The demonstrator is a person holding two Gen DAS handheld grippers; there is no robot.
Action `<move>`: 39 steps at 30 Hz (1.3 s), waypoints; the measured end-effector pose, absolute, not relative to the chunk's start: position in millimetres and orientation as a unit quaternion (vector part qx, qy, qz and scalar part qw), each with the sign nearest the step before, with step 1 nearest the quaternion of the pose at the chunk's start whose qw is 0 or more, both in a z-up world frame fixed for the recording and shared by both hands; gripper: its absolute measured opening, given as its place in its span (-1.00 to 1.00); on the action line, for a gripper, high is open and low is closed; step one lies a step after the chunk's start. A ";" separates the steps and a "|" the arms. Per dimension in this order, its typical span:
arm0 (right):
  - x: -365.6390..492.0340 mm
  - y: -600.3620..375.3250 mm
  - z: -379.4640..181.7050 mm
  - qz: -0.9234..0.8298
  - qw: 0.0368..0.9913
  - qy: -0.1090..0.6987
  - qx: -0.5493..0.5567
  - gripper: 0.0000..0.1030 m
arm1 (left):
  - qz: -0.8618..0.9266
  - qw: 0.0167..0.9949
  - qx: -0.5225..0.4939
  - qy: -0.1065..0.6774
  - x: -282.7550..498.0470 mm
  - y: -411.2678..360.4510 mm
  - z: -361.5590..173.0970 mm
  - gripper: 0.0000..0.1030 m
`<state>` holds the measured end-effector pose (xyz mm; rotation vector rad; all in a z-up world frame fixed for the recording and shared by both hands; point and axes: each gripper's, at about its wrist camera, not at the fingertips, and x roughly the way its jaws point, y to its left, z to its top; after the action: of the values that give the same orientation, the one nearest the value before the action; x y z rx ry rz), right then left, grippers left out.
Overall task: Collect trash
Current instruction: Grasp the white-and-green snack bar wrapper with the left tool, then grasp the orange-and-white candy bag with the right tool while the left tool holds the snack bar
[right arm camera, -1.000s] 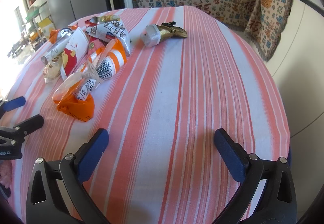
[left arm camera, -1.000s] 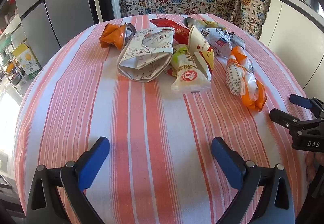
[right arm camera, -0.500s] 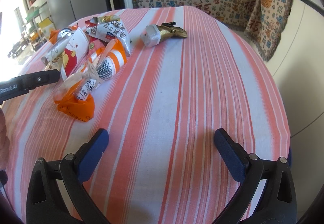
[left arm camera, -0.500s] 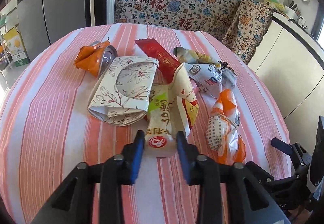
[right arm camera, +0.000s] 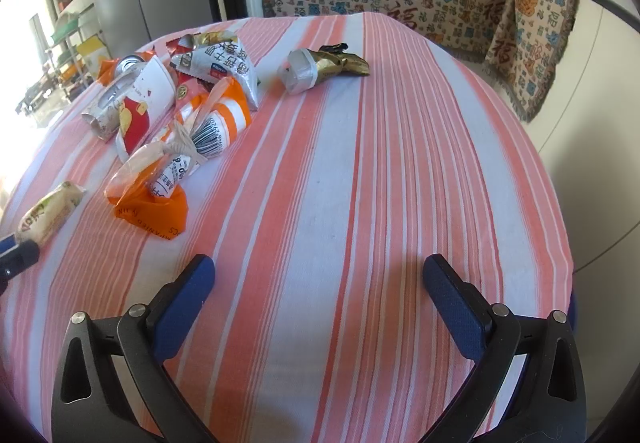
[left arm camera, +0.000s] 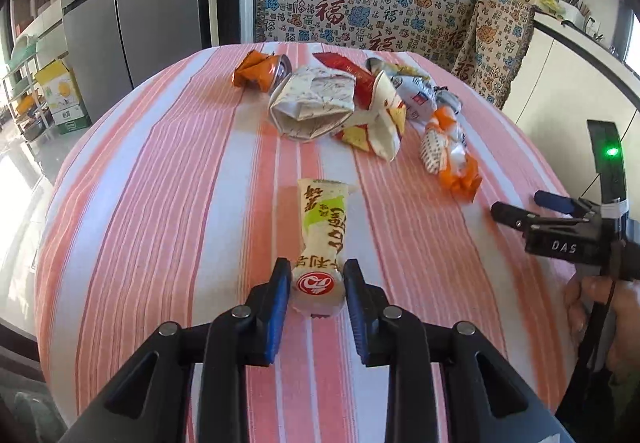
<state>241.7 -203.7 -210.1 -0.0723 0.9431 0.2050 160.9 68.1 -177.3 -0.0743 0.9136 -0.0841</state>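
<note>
A cream and green snack wrapper (left arm camera: 324, 219) lies lengthwise on the striped tablecloth (left arm camera: 168, 203), apart from the trash pile. My left gripper (left arm camera: 316, 283) has the wrapper's near end between its blue pads, which touch both sides while the jaws ease open. The pile behind holds a floral paper box (left arm camera: 316, 103), an orange-wrapped can (left arm camera: 260, 71), a red and white paper cup (left arm camera: 386, 115) and an orange and white bag (left arm camera: 448, 155). My right gripper (right arm camera: 320, 275) hovers open over bare cloth, with nothing between its fingers. The wrapper (right arm camera: 48, 213) also shows at its far left.
A gold wrapper with a white cap (right arm camera: 320, 67) lies alone toward the table's back. Behind the round table are a patterned cloth (left arm camera: 360, 11), a grey fridge (left arm camera: 132, 3) and a white counter (left arm camera: 568, 63). A hand (left arm camera: 592, 303) holds the right gripper at the table's right edge.
The left gripper, wide open a second ago, reached the pile and closed on the cream and green wrapper, then drew it back away from the pile. The right gripper stayed still.
</note>
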 end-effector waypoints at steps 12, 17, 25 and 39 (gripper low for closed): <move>238.2 -207.6 -208.1 0.103 0.886 0.451 -0.032 0.99 | -0.018 0.898 0.004 0.439 186.5 69.1 -189.4 0.38; 231.1 -199.3 -194.7 0.174 0.877 0.442 0.076 0.99 | -0.018 0.898 0.003 0.439 187.7 71.5 -189.7 0.38; 263.8 -119.3 -196.1 0.184 0.871 0.455 -0.010 0.75 | -0.019 0.898 0.002 0.439 187.8 70.9 -189.6 0.38; 212.1 -193.3 -202.7 0.173 0.873 0.452 -0.066 0.58 | -0.018 0.898 0.002 0.439 187.9 70.7 -189.6 0.38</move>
<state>212.1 -193.3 -202.7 -0.1381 0.9445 0.3617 187.9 70.7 -189.6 0.0050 0.9082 -0.0373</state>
